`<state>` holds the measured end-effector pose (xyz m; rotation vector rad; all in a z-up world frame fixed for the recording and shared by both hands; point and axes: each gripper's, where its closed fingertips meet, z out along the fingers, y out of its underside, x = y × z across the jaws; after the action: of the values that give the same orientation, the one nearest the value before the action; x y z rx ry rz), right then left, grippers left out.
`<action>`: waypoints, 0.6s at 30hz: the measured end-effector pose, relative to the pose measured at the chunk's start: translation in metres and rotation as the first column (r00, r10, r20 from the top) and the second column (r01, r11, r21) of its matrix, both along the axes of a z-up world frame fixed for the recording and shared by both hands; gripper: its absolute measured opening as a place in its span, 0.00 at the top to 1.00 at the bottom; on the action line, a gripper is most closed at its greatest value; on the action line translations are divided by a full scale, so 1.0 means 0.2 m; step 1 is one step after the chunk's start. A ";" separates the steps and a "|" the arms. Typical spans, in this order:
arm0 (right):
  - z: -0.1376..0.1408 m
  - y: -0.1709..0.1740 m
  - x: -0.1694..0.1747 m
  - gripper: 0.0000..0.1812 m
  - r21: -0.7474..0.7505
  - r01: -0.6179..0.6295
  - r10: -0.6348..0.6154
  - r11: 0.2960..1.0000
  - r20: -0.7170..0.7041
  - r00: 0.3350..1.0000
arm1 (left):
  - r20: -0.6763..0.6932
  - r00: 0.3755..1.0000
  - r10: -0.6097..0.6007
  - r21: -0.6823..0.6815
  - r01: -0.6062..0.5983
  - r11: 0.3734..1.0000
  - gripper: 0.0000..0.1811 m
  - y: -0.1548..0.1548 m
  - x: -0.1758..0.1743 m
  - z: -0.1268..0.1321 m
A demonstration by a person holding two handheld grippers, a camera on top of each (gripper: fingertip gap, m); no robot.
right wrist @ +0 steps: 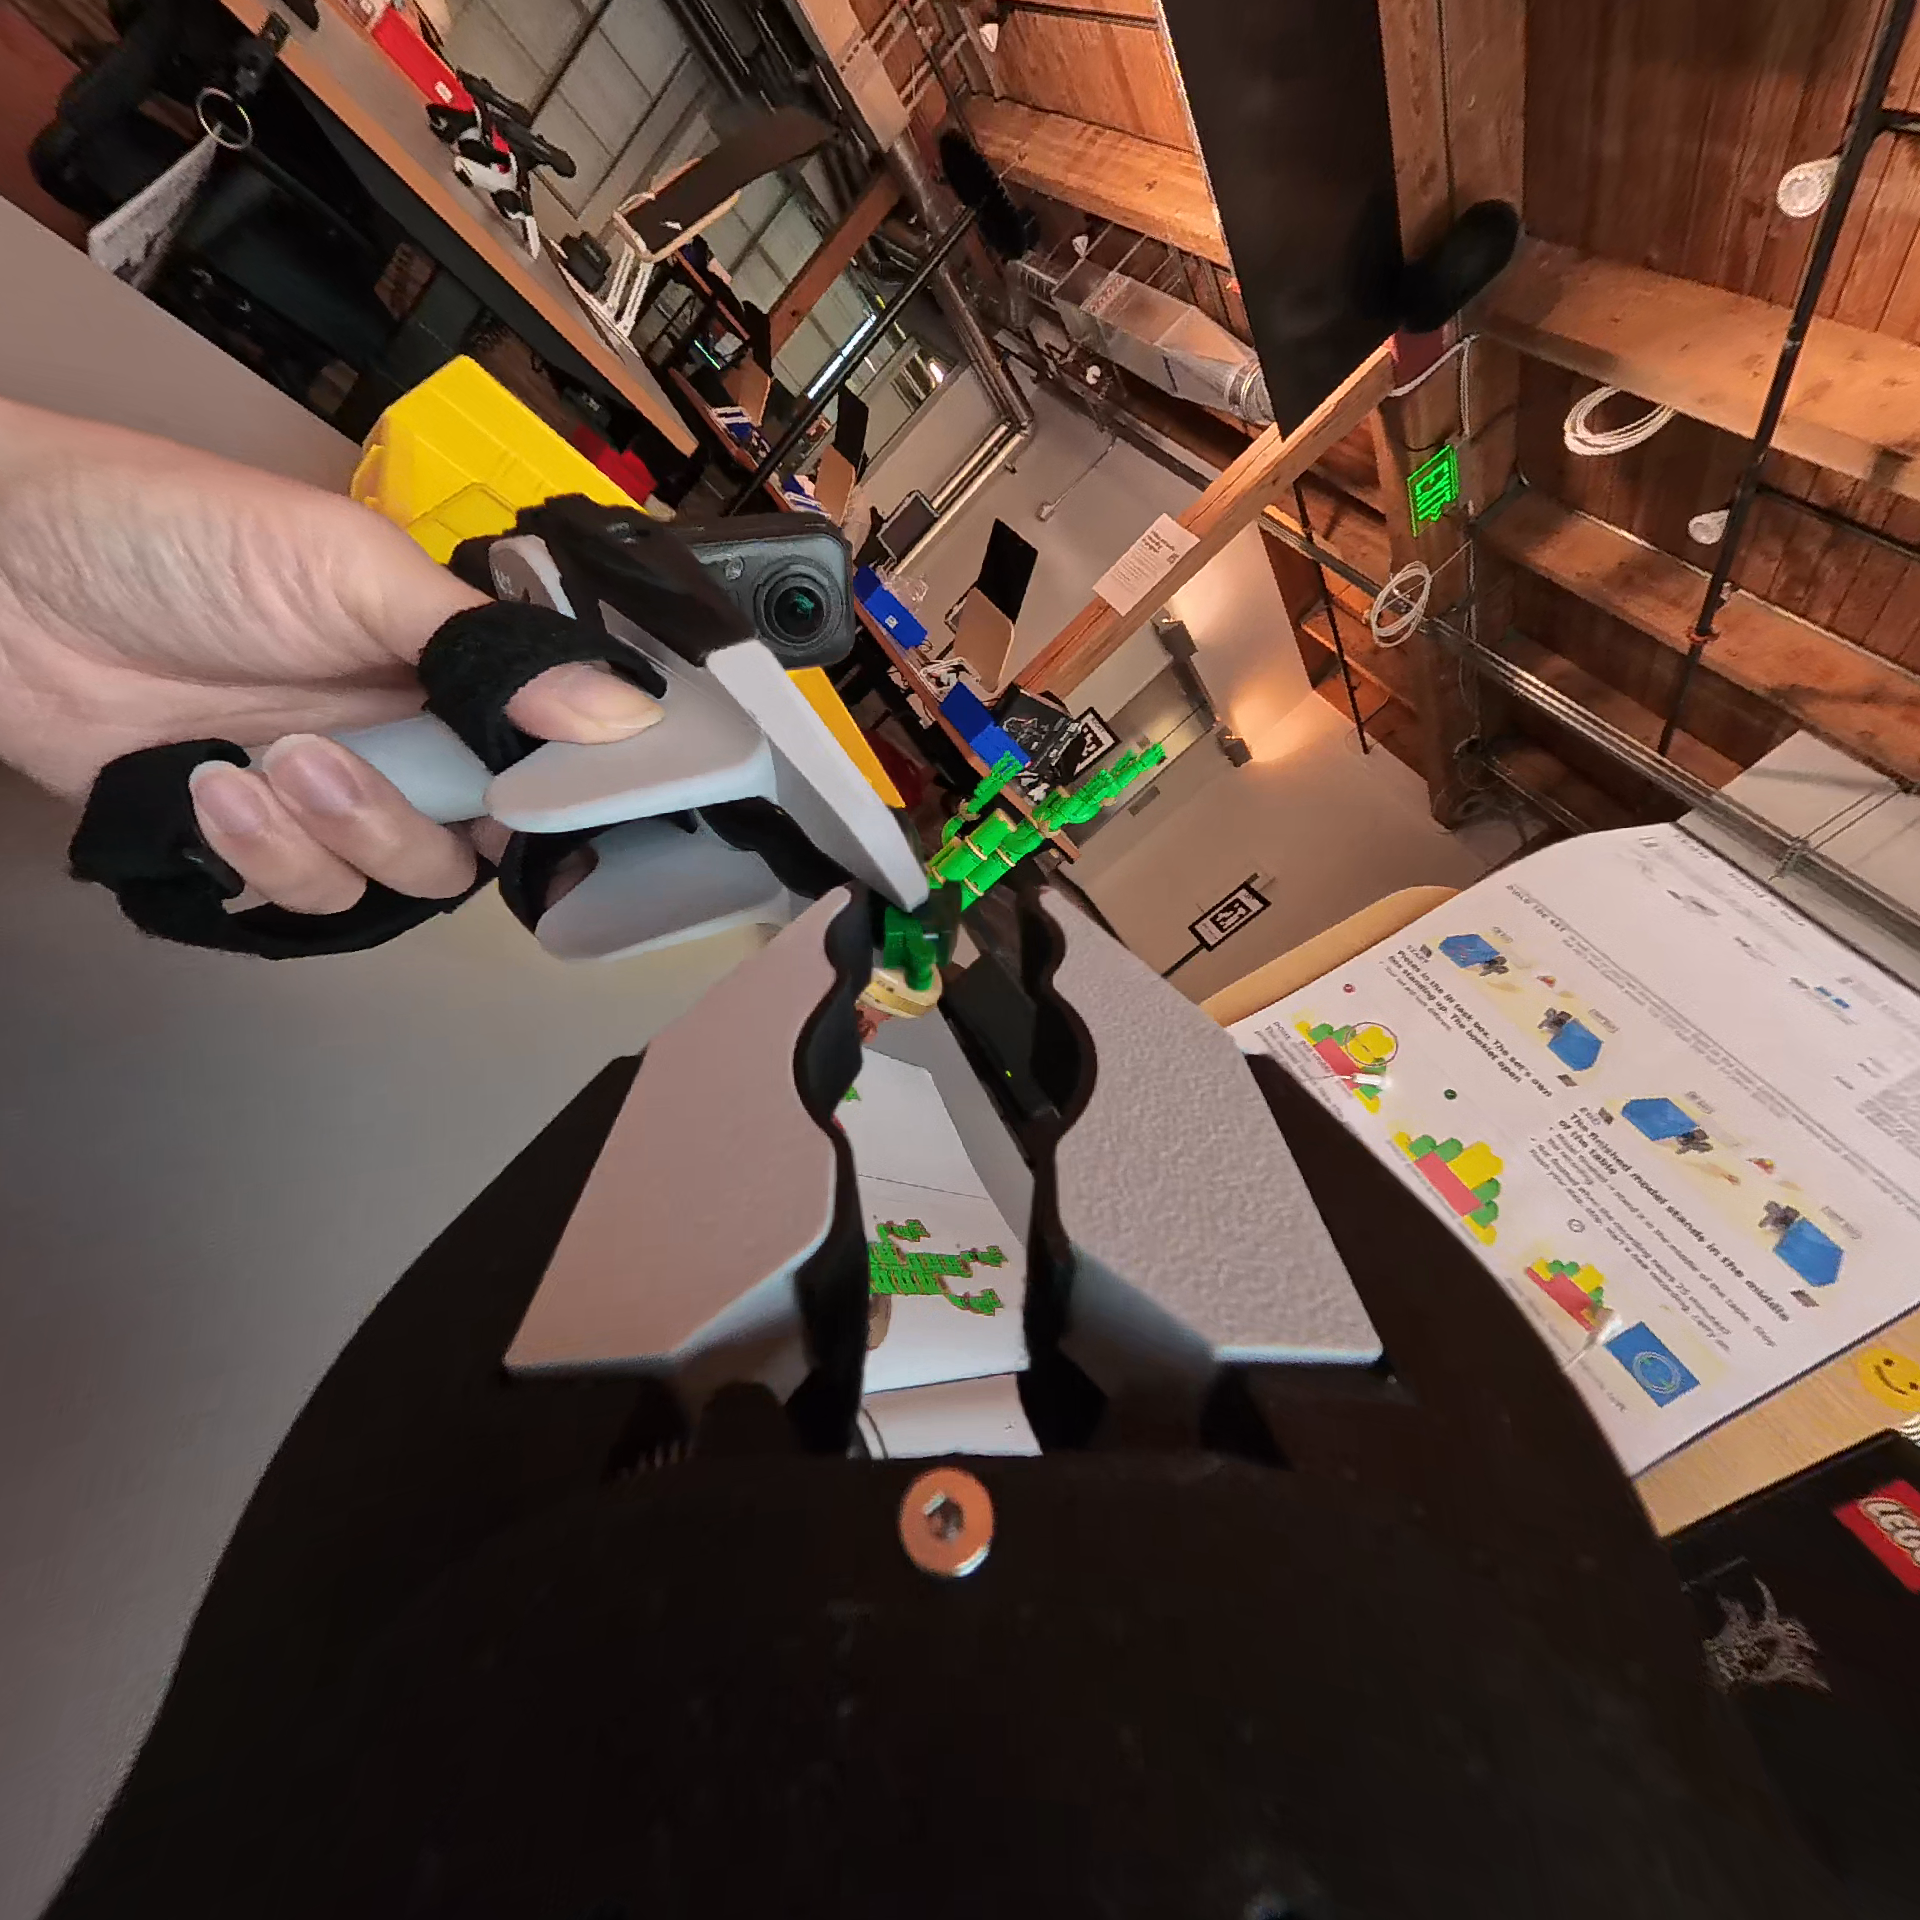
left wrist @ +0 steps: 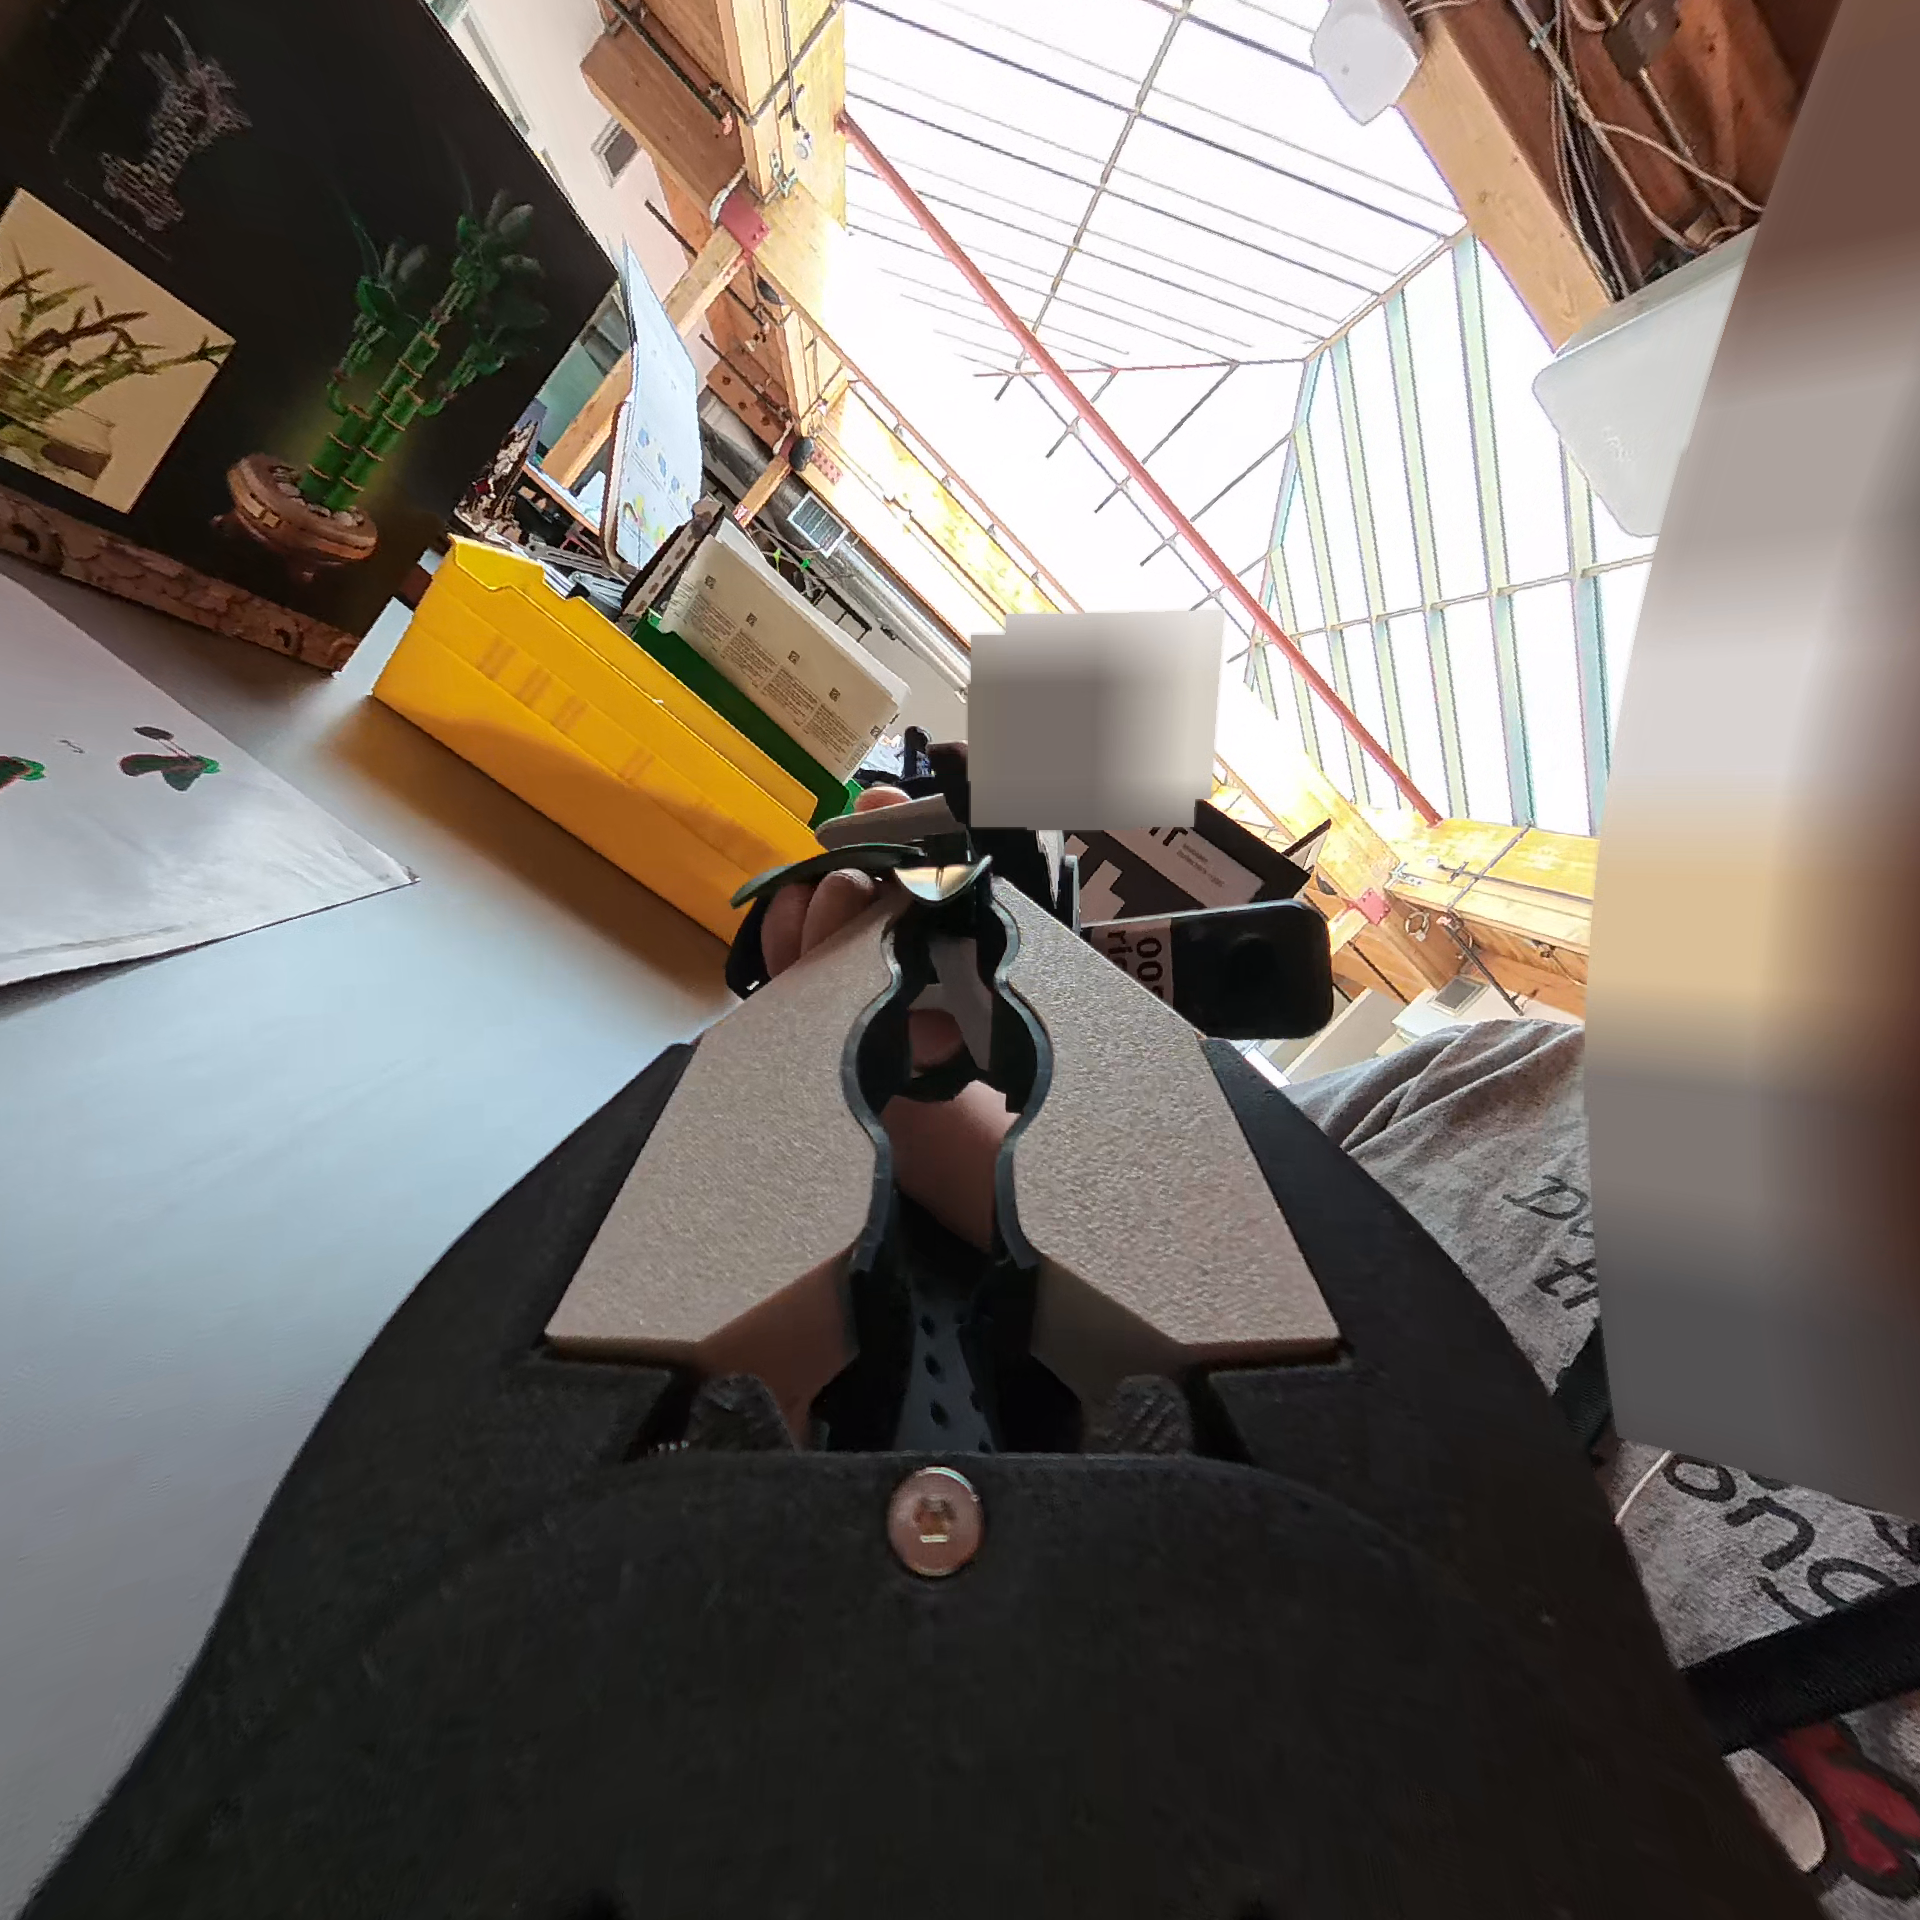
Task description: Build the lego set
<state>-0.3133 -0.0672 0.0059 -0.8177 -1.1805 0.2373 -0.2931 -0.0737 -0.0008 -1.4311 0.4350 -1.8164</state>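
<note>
Pointing up from the left wrist view, the left gripper point(left wrist: 940, 883) has its jaws nearly together on a small dark piece; one yellow bin point(left wrist: 582, 717) sits beyond. From the right wrist view, the right gripper point(right wrist: 940, 935) stands parted around one green lego plant point(right wrist: 997, 831), the other gripper's tip touching it.

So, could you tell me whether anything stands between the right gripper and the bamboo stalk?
Nothing visible: the bamboo stalk sits inside the open right gripper, with the left gripper at its top.
</note>
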 end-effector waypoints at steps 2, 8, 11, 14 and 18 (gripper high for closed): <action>-0.01 -0.01 0.00 0.87 0.031 0.009 -0.010 0.999 0.017 1.000 | 0.017 1.000 0.000 -0.012 0.000 1.000 0.97 0.01 0.00 0.00; -0.02 -0.02 -0.01 0.87 -0.004 -0.030 0.031 1.000 0.029 0.999 | 0.032 0.999 0.042 -0.017 -0.041 0.999 0.97 0.03 -0.05 0.01; -0.04 -0.04 -0.01 0.86 -0.040 -0.092 0.094 0.995 0.062 0.994 | -0.033 0.999 0.019 0.021 -0.018 1.000 0.97 0.01 -0.02 -0.01; -0.05 -0.06 0.00 0.86 -0.051 -0.129 0.133 0.990 0.075 0.988 | -0.033 0.999 -0.029 0.013 0.030 0.999 0.97 -0.02 -0.01 -0.01; -0.06 -0.05 0.00 0.89 -0.038 -0.113 0.116 0.993 0.090 0.989 | -0.048 0.997 -0.054 0.010 0.055 0.998 0.97 -0.03 0.02 -0.02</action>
<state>-0.3142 -0.0780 -0.0052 -0.7969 -1.3152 0.3164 -0.2898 -0.0804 -0.0055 -1.4702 0.5116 -1.8232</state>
